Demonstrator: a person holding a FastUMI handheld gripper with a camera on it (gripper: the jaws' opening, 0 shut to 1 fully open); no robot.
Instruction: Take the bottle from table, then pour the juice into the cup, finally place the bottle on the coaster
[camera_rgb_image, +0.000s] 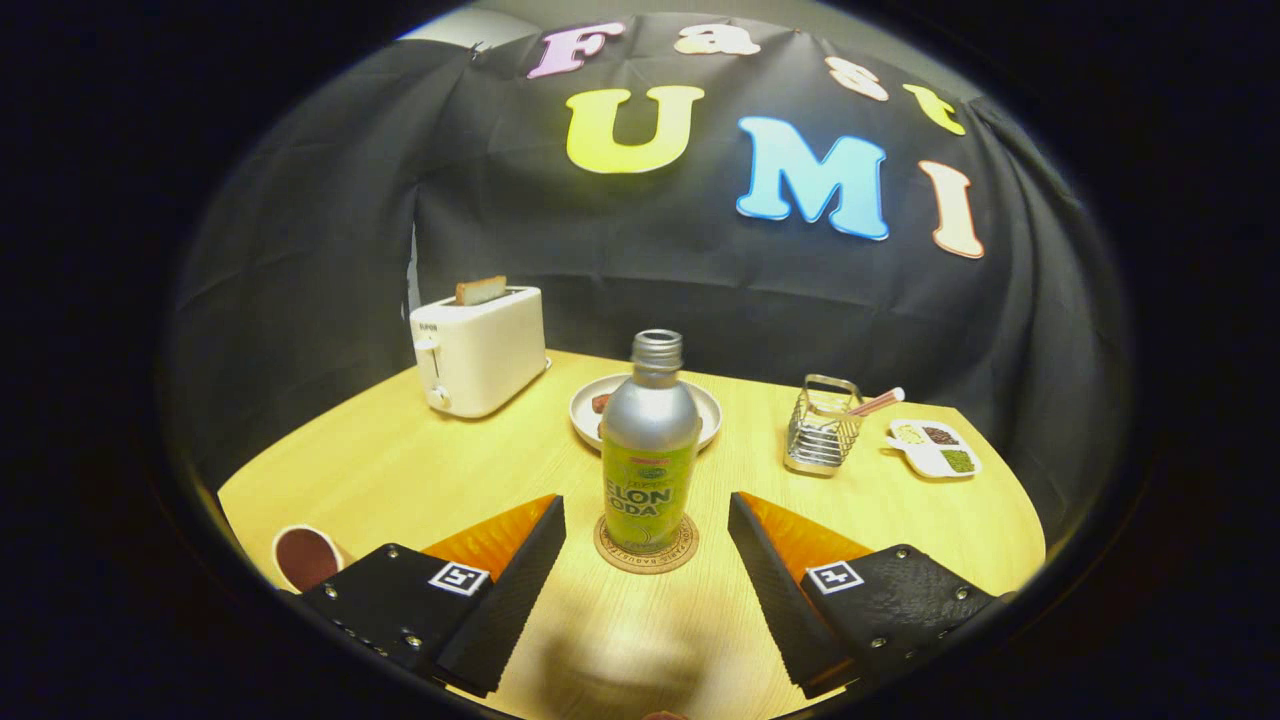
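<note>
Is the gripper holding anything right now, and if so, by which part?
Nothing is held. The gripper is open, its jaws apart on either side of the bottle, which stands free on the coaster.

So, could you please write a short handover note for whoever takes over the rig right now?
Gripper: open, holding nothing, fingers either side of the bottle without touching it.
Bottle: upright on the coaster, uncapped, just ahead of the fingers.
Cup: beside the left finger, dark liquid inside.
Done, apparently: the pour and the placing on the coaster.
Left: probably just backing the gripper away without knocking the bottle.
</note>
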